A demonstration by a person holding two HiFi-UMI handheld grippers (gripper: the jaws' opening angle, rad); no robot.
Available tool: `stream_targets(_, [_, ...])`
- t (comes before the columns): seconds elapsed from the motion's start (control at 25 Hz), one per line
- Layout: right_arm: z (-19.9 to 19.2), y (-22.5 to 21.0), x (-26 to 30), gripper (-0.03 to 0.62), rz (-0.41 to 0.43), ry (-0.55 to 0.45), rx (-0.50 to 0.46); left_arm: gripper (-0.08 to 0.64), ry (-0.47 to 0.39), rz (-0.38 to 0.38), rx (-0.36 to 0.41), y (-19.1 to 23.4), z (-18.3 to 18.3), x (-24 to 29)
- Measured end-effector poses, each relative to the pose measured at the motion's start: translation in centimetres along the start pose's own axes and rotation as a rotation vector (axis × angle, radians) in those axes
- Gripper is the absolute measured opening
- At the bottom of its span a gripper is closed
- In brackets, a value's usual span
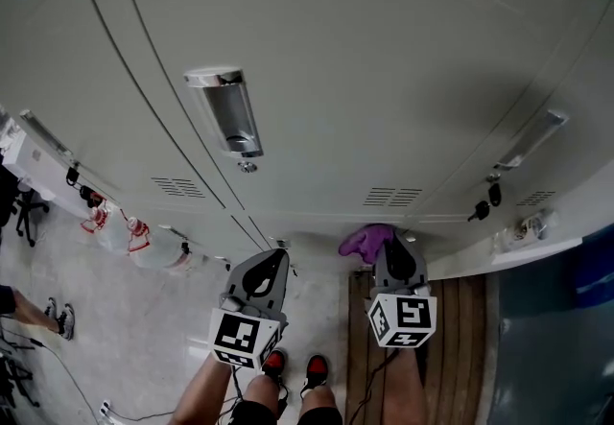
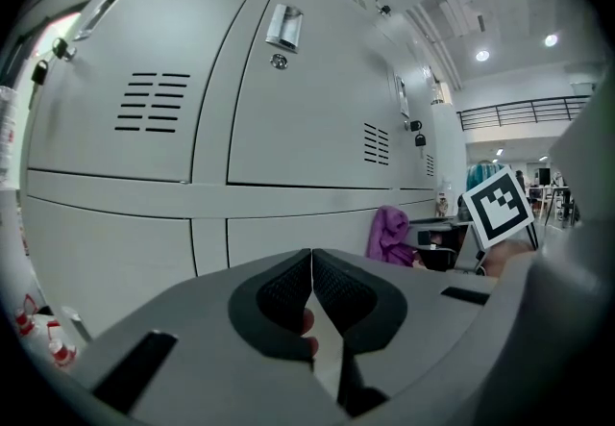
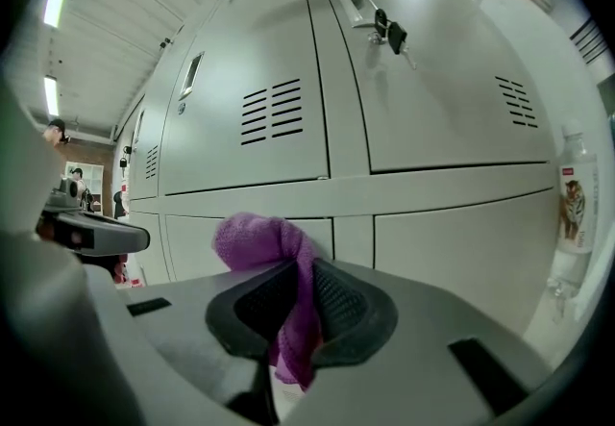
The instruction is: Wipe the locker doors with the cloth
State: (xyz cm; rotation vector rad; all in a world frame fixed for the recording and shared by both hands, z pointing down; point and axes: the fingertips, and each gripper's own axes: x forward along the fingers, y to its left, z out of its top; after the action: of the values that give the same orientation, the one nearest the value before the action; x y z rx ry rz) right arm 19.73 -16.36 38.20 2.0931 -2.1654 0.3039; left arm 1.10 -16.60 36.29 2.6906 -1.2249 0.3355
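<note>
Pale grey locker doors point(image 1: 365, 78) fill the head view, with a metal handle point(image 1: 228, 112) and lock on the middle door. My right gripper point(image 1: 395, 246) is shut on a purple cloth point(image 1: 366, 241), whose bunched end pokes out past the jaws towards the lower doors point(image 3: 279, 116); the cloth point(image 3: 264, 243) hangs between the pads in the right gripper view. My left gripper point(image 1: 271, 262) is shut with nothing in it, its pads touching point(image 2: 311, 285). It points at the lower lockers point(image 2: 288, 116), and the cloth point(image 2: 389, 234) shows to its right.
Keys point(image 1: 484, 202) hang from a lock on the right door. Bottles point(image 1: 134, 233) stand at the left by the lockers, and another bottle point(image 3: 575, 213) at the right. A wooden bench point(image 1: 460, 337) lies under my right arm. A person's feet point(image 1: 59, 318) show at far left.
</note>
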Motion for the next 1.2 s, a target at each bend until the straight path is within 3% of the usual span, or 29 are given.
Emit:
stream_targets(0.2, [-0.2,-0.9,-0.3,0.054,-0.013,0.003,0.008,0.025,0.005,-0.007,0.008,-0.3,-0.4,0.2])
stream_targets(0.72, [0.9,3.3,-3.4,0.054,0.112,-0.070,-0.028,0.025,0.013,0.028,-0.013,0.1,-1.8,-1.4])
stream_targets(1.2, [-4.4,10.5,-2.5,0.054,0.240,-0.036,-0.035,0.025,0.024,0.055,-0.033,1.6,-6.6,-2.9])
